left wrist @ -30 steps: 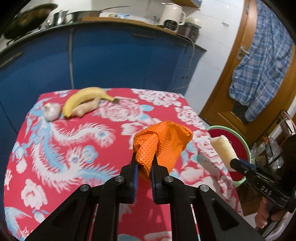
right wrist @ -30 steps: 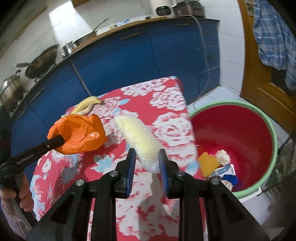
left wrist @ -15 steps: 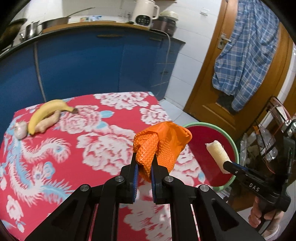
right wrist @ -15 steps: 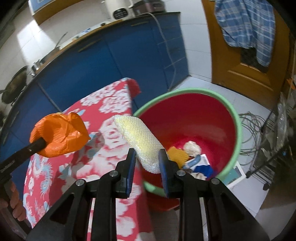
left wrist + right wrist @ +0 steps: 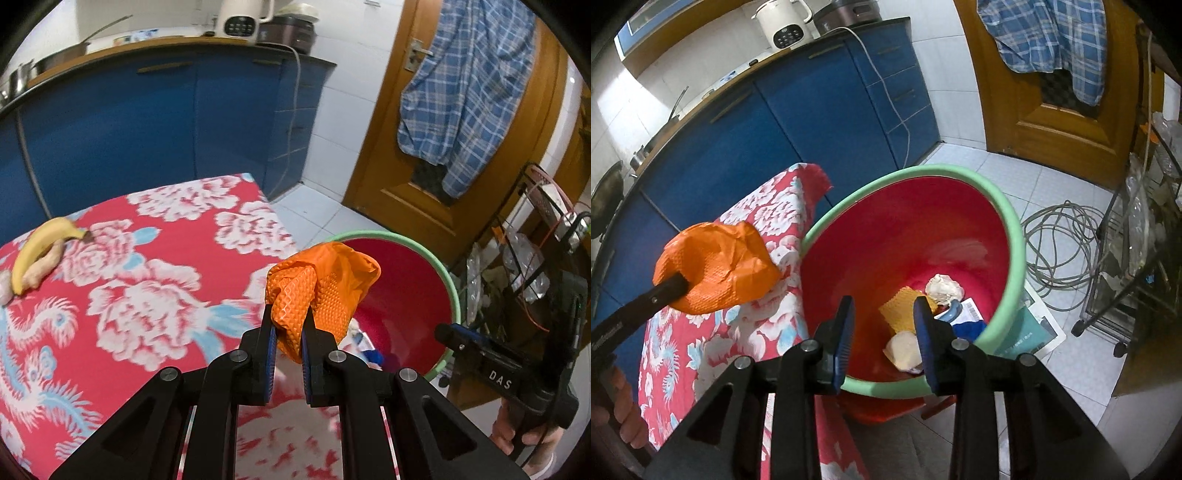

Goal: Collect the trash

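Bucket (image 5: 1015, 236), red inside with a green rim, stands on the tiled floor just beside the right end of the surface (image 5: 155, 280), which carries a red floral cloth. Left tongs (image 5: 288, 332) pressed together on a crumpled orange glove (image 5: 325, 280); glove hangs in the air above the right edge of the surface, near the bucket rim but not over the opening as far as the right wrist view shows. Right tongs (image 5: 882, 332) spreading, blue pads apart, nothing between them; they point down into the bucket. Bucket floor holds several pieces of trash: a pale foam roll (image 5: 905, 350) at the near side directly beneath the right tongs, a yellow-orange textured piece (image 5: 903, 308), a crumpled whitish wad (image 5: 943, 288), printed paper and something blue toward the right wall.

Far left on the surface: banana (image 5: 37, 247) lying over a ginger root (image 5: 44, 264), touching. Person's hand (image 5: 620, 413) grips the left tool's handle at the lower left of the right wrist view. Checked shirt (image 5: 465, 85) hangs on the wooden door beyond the bucket. Coiled cable (image 5: 1060, 247) on the floor right of the bucket.
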Demonstrator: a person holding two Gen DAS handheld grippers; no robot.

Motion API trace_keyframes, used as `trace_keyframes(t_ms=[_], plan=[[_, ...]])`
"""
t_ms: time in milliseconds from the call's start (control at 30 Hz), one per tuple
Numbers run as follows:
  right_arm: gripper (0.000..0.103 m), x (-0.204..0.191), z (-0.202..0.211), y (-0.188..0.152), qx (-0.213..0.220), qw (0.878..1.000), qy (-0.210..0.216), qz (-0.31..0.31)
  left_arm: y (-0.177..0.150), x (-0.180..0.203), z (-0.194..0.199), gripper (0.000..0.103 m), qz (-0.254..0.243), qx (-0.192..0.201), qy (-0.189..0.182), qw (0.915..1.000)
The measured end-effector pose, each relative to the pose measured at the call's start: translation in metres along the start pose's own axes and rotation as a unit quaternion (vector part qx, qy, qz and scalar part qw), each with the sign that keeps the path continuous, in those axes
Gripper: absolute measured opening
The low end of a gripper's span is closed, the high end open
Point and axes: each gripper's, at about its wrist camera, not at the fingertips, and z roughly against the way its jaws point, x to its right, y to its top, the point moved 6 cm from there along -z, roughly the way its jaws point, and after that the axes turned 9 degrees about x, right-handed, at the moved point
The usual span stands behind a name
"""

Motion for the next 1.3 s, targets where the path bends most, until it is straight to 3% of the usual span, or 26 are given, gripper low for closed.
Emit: trace_keyframes(t_ms=[267,433,500,767,1033,1133,1300], plan=[[0.04,0.012,0.011,-0.001,0.005,1.0,-0.002,-0.004,-0.002,0.036,-0.023,0.015,-0.028,-0.013,-0.022,0.9993],[0.041,0.016,0.016,-0.001,0.01,1.0,-0.004,-0.008,-0.004,0.046,-0.03,0.039,-0.037,-0.015,-0.027,0.9988],[0.042,0.017,0.018,-0.002,0.01,1.0,-0.003,-0.01,-0.004,0.046,-0.03,0.04,-0.037,-0.014,-0.029,0.9988],[0.044,0.008,0.023,-0.004,0.01,1.0,0.006,-0.002,-0.008,0.034,-0.024,0.041,-0.022,-0.018,-0.016,0.9995],[0.055,-0.013,0.032,-0.008,0.01,1.0,0.025,0.01,-0.014,0.018,-0.005,0.041,-0.013,-0.018,0.003,0.9997],[0.06,-0.024,0.035,-0.01,0.011,0.999,0.03,0.017,-0.017,0.008,0.006,0.054,-0.007,-0.014,0.015,0.9998],[0.067,-0.043,0.042,-0.014,0.013,0.999,0.038,0.032,-0.02,-0.01,0.023,0.059,0.005,-0.009,0.039,0.9992]])
